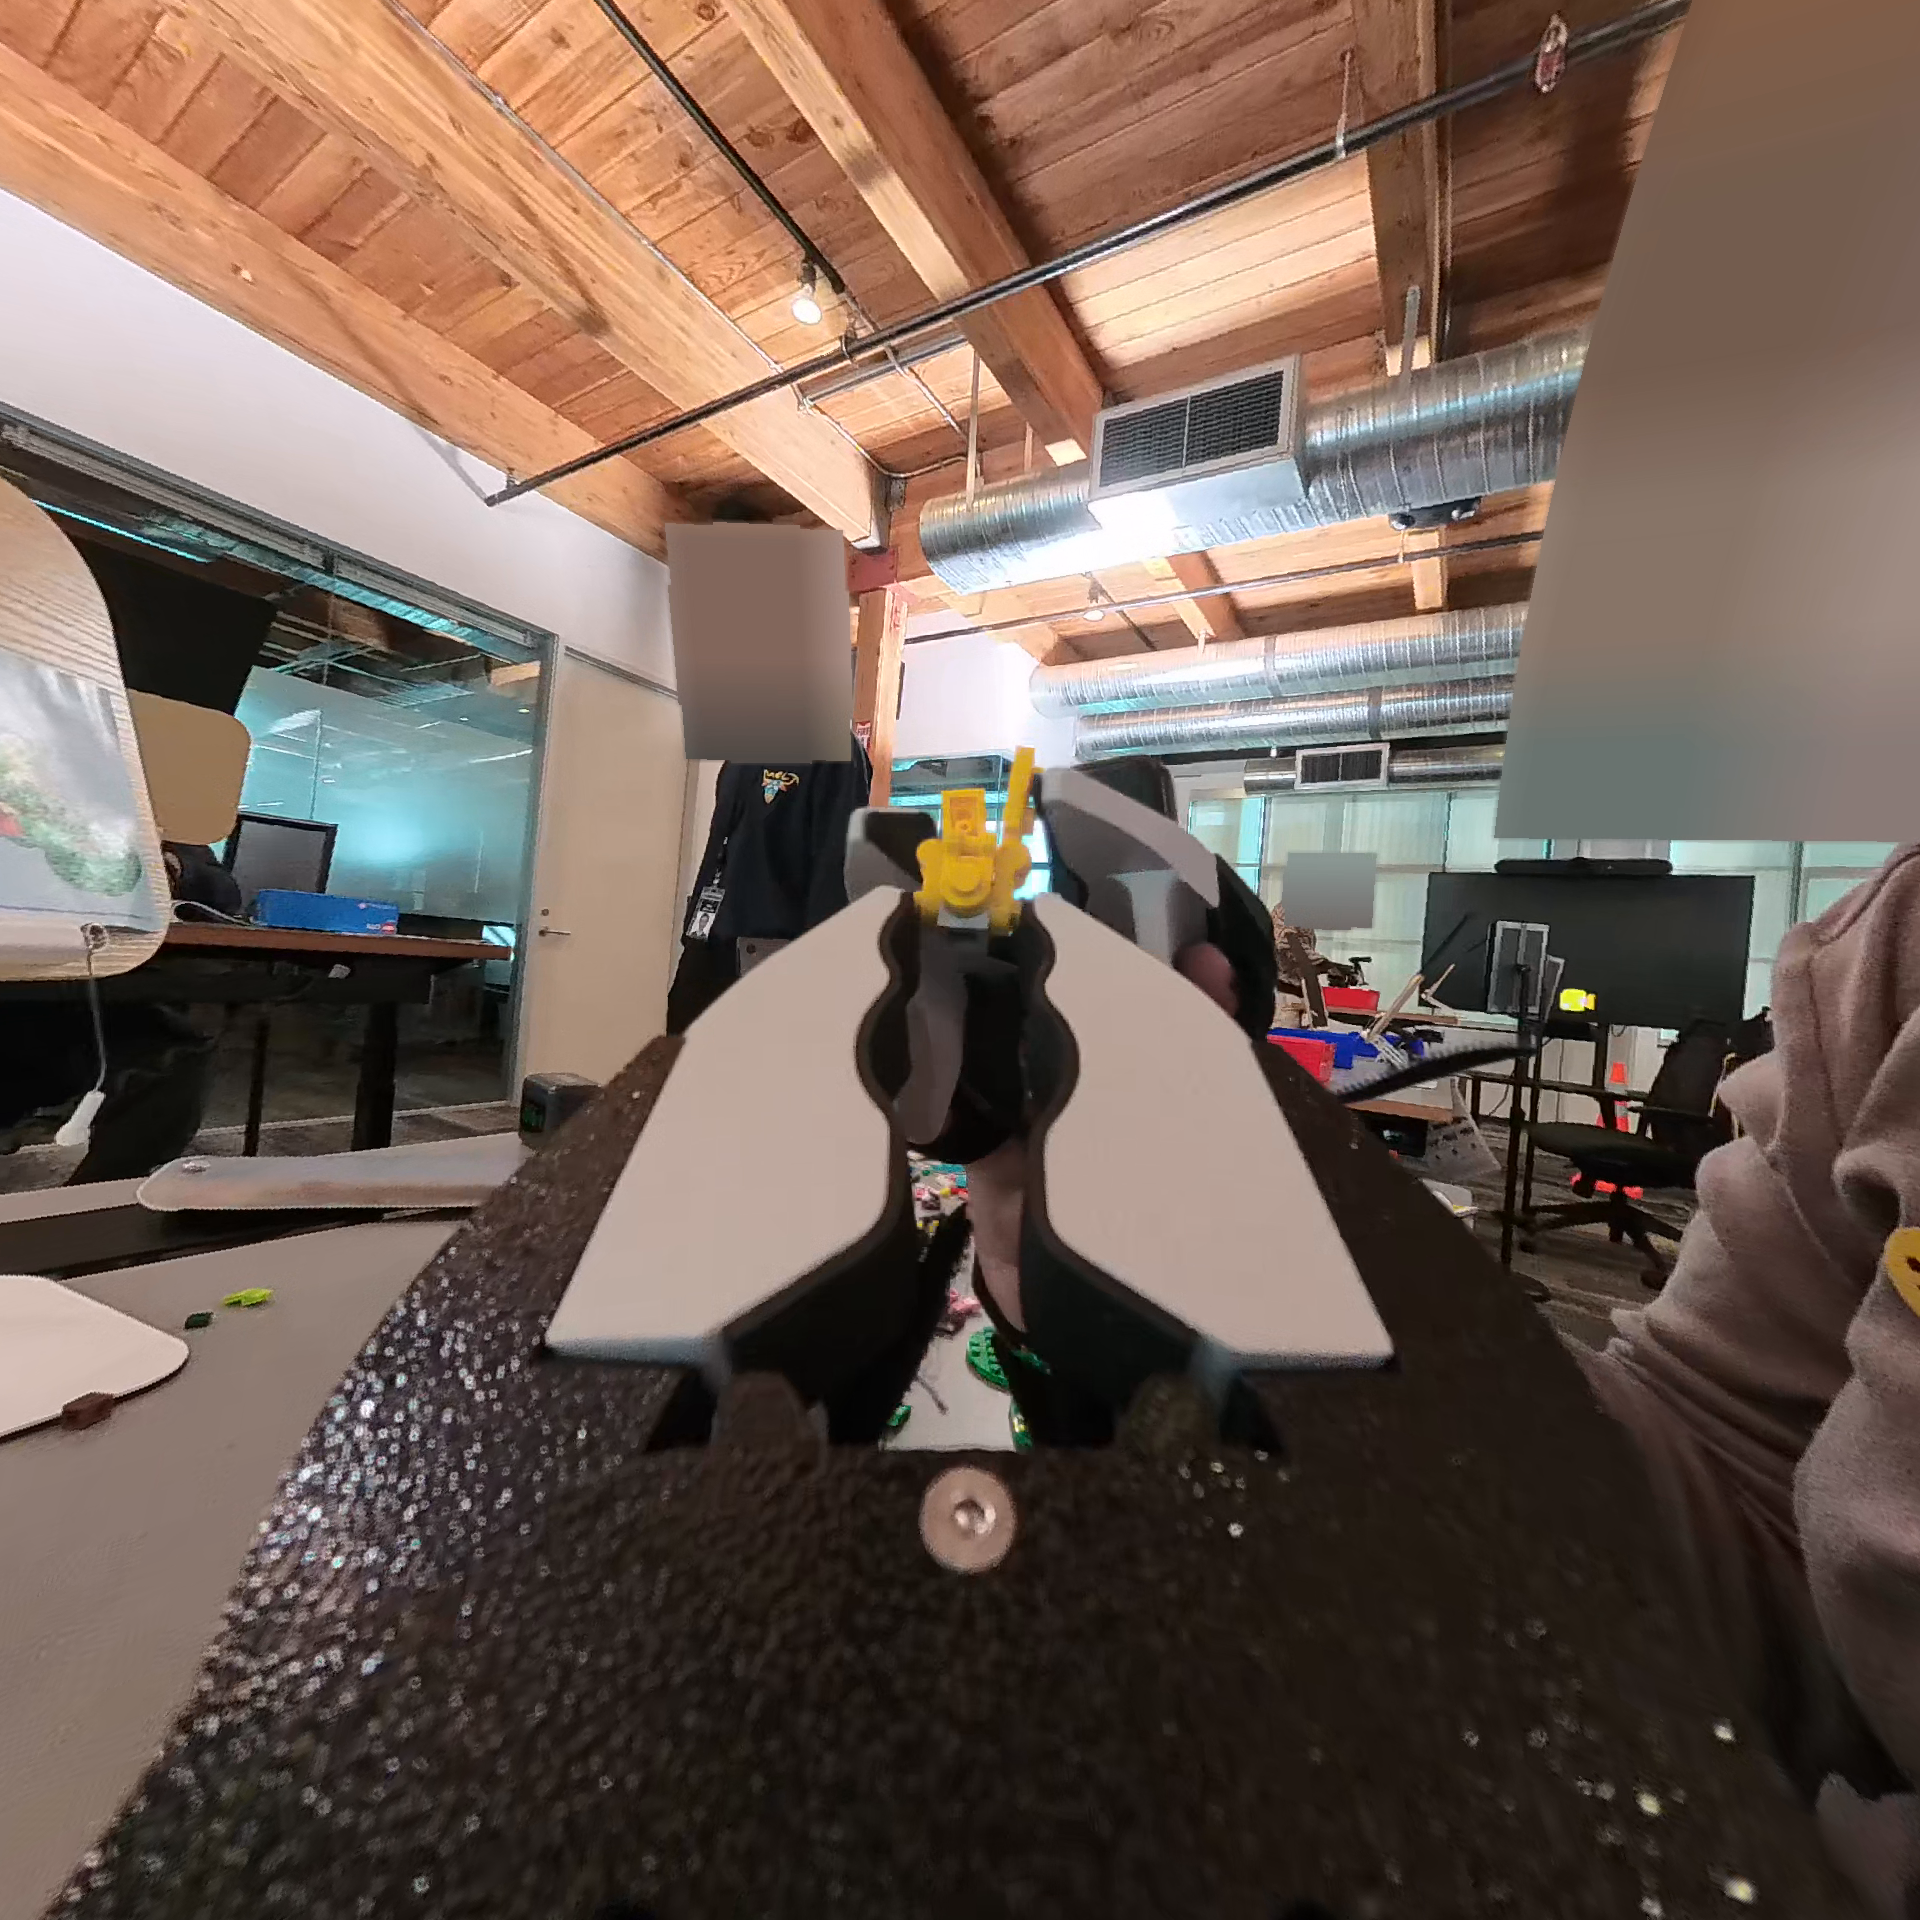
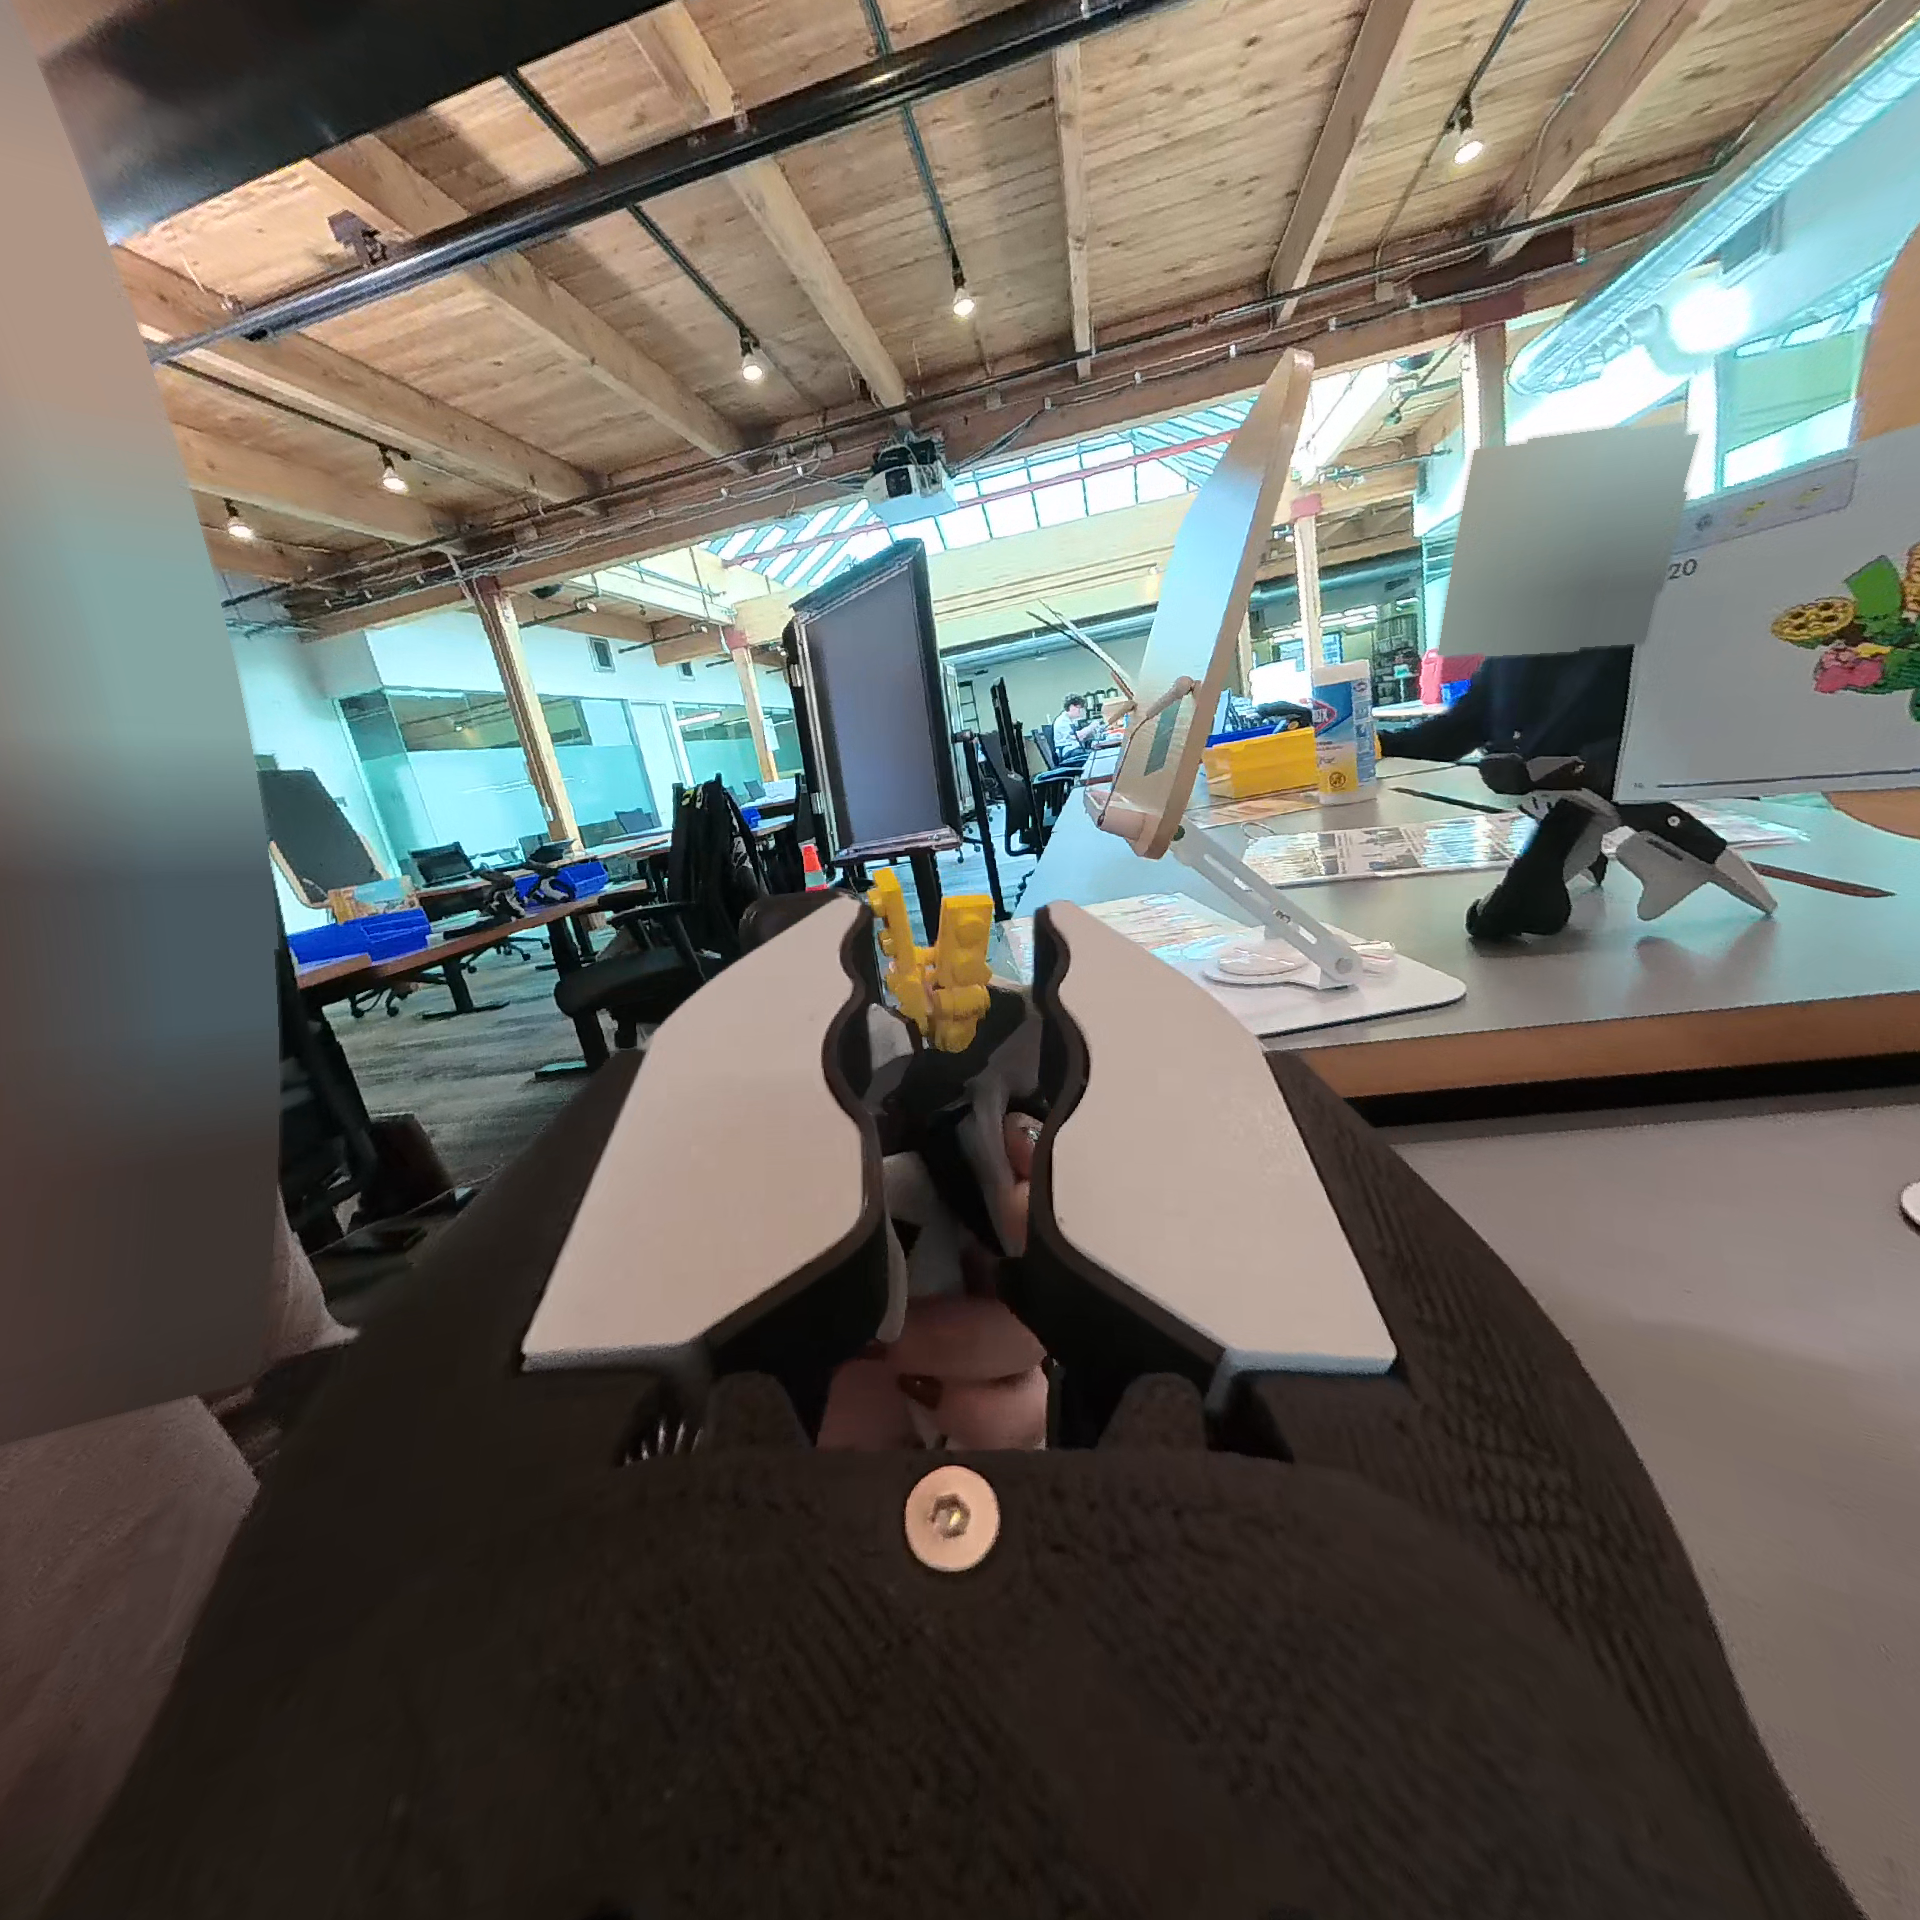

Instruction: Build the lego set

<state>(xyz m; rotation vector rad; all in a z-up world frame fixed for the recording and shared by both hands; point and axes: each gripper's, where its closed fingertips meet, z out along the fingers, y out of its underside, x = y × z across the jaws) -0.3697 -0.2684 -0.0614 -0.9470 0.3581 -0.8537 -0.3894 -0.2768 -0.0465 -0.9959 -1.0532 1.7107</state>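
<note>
A small yellow lego assembly is raised in the air between my two grippers, which face each other. My left gripper is shut on its lower end. In the right wrist view the assembly stands between the tips of my right gripper. Those jaws are a little apart, and a gap shows on the assembly's right side. A thin yellow piece sticks up next to the left finger. The right gripper's body shows behind the assembly in the left wrist view.
Loose lego pieces lie on the grey table, among them a green round plate and a lime piece. A tablet on a stand, an instruction screen and a spare gripper stand on the table. A person stands beyond. The tips of both grippers are at nearly the same place.
</note>
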